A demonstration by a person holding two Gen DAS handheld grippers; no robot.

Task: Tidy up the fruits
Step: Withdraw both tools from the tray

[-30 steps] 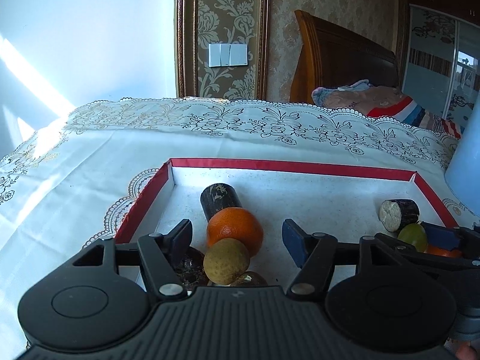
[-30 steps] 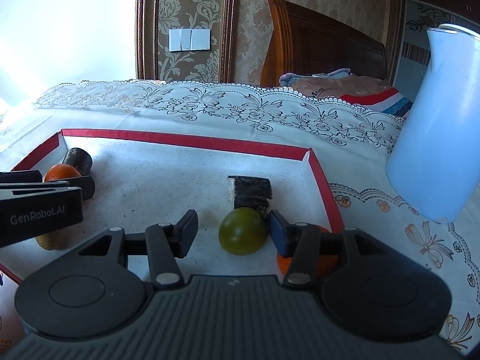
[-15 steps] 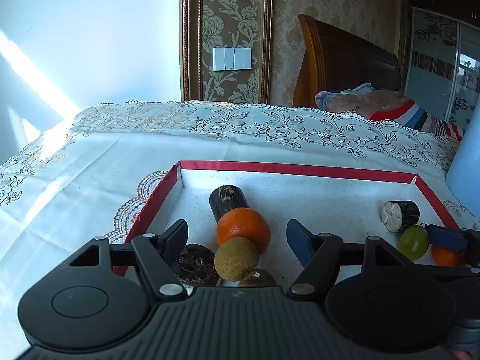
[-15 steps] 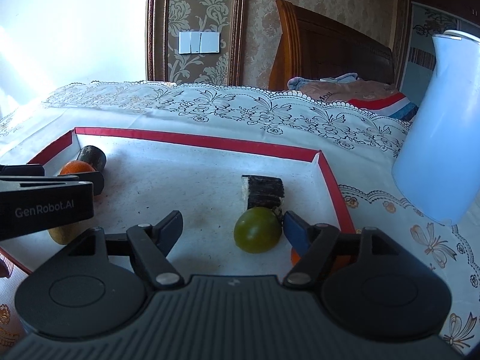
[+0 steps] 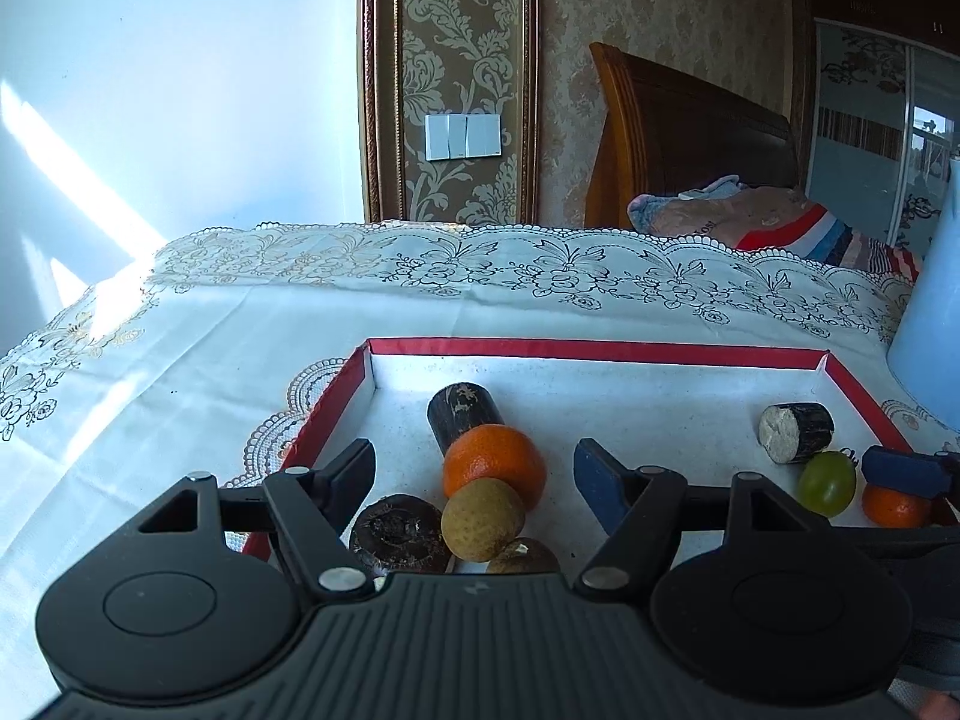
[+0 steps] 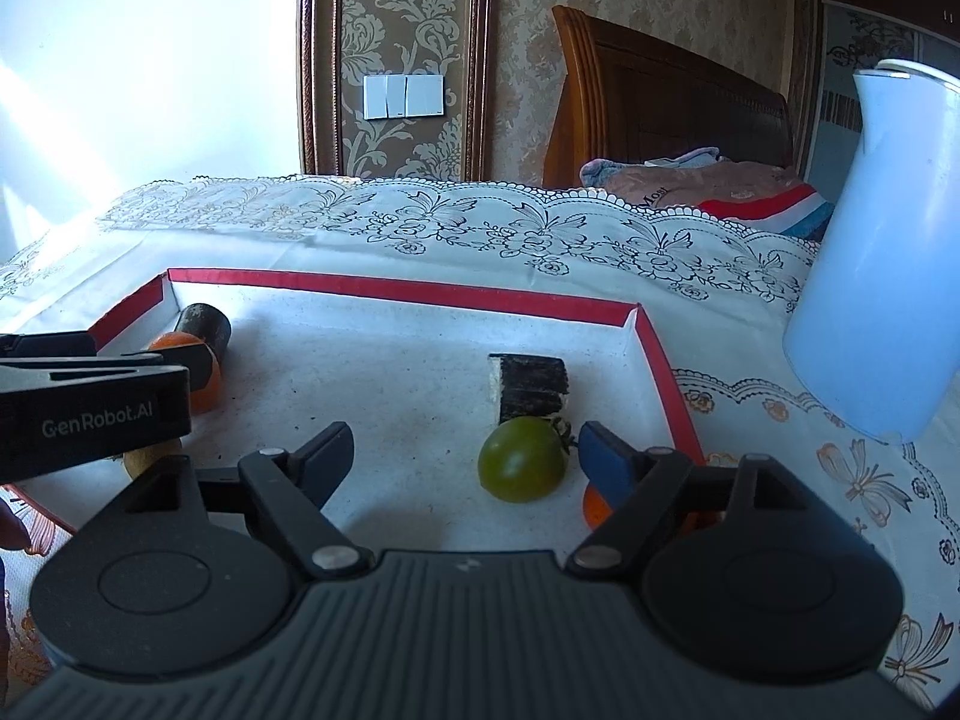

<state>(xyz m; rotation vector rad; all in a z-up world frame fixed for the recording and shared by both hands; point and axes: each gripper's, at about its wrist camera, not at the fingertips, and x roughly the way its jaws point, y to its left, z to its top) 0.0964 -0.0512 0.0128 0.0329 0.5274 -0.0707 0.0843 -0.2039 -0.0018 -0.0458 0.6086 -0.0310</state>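
I count one red-rimmed tray (image 5: 600,349) on the lace tablecloth (image 5: 240,324), and one pale blue jug (image 6: 888,252) just beside the tray's right wall. Inside the tray I see two dark cut cane pieces (image 5: 465,414) (image 5: 797,432), two oranges (image 5: 495,463) (image 5: 895,504), one green tomato (image 6: 522,459), one tan round fruit (image 5: 483,518), one dark wrinkled fruit (image 5: 399,534) and one brown fruit (image 5: 523,558), partly hidden.

My left gripper (image 5: 474,474) stands wide open, holding nothing; the larger orange and the tan fruit lie between its fingers.

My right gripper (image 6: 465,450) is also wide open and empty, the tomato close to its right finger (image 6: 603,459).
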